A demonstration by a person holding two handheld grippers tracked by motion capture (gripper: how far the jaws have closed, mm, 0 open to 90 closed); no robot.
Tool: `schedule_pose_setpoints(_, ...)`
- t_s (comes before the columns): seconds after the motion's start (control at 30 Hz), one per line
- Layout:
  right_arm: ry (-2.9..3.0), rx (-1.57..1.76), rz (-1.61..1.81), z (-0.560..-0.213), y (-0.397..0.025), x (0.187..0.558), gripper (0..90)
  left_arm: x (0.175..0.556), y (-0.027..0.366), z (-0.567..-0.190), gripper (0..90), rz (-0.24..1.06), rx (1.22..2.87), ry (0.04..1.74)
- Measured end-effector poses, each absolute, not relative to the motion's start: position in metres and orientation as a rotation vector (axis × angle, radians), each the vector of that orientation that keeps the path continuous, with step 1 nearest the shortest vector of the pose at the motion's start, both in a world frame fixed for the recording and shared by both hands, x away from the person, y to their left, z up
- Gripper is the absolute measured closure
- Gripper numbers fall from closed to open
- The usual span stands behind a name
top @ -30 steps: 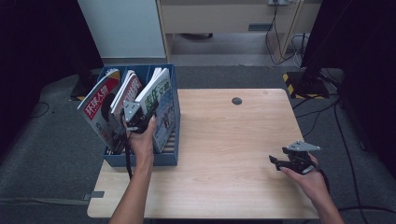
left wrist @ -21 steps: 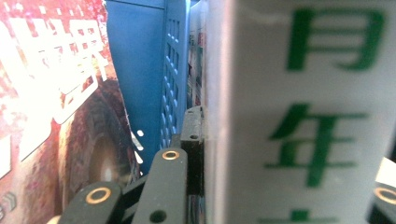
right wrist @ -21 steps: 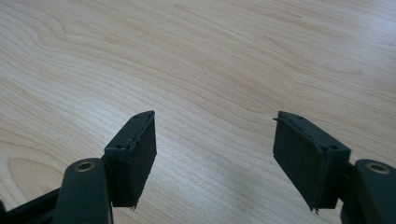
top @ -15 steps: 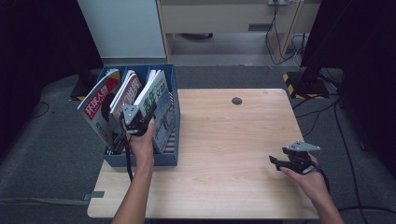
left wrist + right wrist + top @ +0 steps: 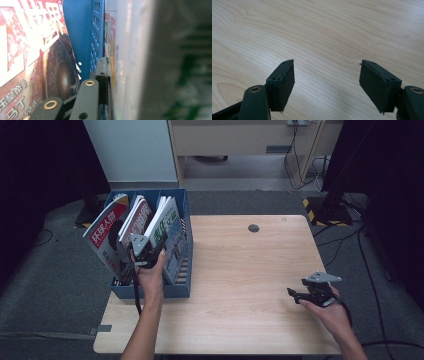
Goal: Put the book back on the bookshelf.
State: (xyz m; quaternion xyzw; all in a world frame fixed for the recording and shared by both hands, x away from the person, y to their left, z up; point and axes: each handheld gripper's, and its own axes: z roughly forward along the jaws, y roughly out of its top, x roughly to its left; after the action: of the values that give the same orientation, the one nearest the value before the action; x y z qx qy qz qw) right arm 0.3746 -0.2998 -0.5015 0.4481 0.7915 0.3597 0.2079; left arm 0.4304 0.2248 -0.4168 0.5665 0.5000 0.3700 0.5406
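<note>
Magazines stood upright in the blue file box [image 5: 150,290] at the table's [image 5: 240,320] left edge as I worked my left gripper [image 5: 142,251] into the middle slot. Its jaws lay against the middle magazine [image 5: 136,217], but whether they had clamped it I could not tell; the left gripper view showed one jaw pressed to a page edge beside the box's blue divider [image 5: 86,32]. That magazine's long axis ran up and away from the box, so lifting looked the freest way out. The red-covered magazine [image 5: 104,236] and white-covered magazine [image 5: 167,227] crowded either side. My right gripper [image 5: 312,292] rested wide open and empty, well right of the box.
</note>
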Motion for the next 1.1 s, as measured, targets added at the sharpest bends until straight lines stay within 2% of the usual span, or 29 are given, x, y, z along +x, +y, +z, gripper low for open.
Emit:
schedule_pose_setpoints(0.3,2.219,1.239,0.992,-0.5029,-0.2932,0.3753,24.7,0.4301,0.2257,-0.4163,71.2,0.864,1.341,1.192)
schedule_pose_setpoints(1.1,2.235,1.243,0.994,-0.5040,-0.2917,0.3752,22.7,0.4286,0.2245,-0.4152,65.4,0.866,1.354,1.178)
